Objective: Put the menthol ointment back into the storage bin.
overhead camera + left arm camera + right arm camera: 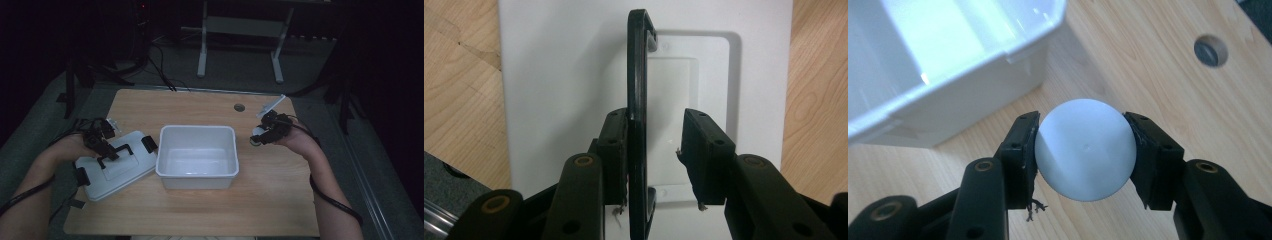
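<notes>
- The flat white plastic lid [116,165] lies off the box at the left of the worktop [270,200]; the left tongs [102,146] straddle its black handle [638,120], partly open, one pad touching.
- The white rectangular plastic box [197,156] stands open and empty at centre.
- The right tongs [1083,150] clamp a pale round ball [1085,149] just right of the box; dropping it in and relidding likely remain.

White ball [1085,149] (probably plastic) between gripper [1083,160] pads
</notes>
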`<state>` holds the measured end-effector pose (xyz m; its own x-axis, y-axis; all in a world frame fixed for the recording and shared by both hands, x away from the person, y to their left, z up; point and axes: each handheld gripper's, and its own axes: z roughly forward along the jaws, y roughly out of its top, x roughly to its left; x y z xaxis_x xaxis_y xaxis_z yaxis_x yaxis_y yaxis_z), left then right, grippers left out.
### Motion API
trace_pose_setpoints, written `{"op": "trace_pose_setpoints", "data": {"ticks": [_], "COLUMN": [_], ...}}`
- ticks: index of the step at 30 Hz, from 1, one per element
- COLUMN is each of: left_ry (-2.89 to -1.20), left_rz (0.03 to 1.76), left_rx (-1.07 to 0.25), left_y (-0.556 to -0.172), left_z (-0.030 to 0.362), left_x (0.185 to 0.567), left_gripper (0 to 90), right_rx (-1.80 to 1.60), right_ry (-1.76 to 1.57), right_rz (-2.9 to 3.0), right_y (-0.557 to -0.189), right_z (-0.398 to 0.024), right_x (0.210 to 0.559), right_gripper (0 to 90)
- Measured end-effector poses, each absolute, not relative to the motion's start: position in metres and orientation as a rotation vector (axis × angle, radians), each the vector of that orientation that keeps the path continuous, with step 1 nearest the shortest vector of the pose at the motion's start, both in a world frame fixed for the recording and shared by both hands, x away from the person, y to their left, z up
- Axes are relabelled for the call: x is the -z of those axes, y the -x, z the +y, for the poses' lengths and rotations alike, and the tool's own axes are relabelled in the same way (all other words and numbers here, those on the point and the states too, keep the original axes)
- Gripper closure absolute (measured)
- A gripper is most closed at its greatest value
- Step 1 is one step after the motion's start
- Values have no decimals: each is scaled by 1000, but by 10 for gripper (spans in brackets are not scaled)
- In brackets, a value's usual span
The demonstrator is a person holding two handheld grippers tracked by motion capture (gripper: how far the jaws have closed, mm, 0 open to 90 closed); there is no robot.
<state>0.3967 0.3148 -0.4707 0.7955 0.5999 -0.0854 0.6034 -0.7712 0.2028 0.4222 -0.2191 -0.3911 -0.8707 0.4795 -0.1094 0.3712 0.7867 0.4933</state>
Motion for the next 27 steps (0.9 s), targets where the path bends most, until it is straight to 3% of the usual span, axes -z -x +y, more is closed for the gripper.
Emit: {"op": "trace_pose_setpoints", "data": {"ticks": [27], "left_ry": [-2776], "left_rz": [936], "left_rx": [34], "left_y": [-397], "left_z": [313], "left_x": [472], "left_gripper": [633], "right_rx": [-731], "right_ry": [-456], "right_rz": [2780], "right_y": [-418], "right_z": [-159], "right_x": [353], "right_gripper": [502]}}
